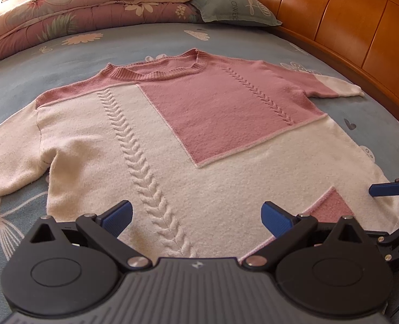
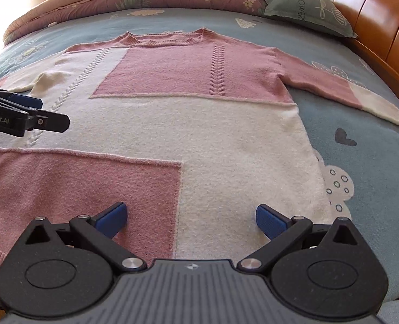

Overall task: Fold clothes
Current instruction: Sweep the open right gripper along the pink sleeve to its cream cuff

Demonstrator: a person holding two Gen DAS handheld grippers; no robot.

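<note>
Ahead of spread fingers (image 1: 276, 220): sweater (image 1: 172, 140) flat, ungripped.

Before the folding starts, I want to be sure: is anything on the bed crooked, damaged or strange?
Nothing stands out. The sweater lies flat and face up on the bed sheet, both sleeves spread out to the sides, with no visible hole or stain. The left gripper and the right gripper hover over its hem, jaws open and empty.
</note>
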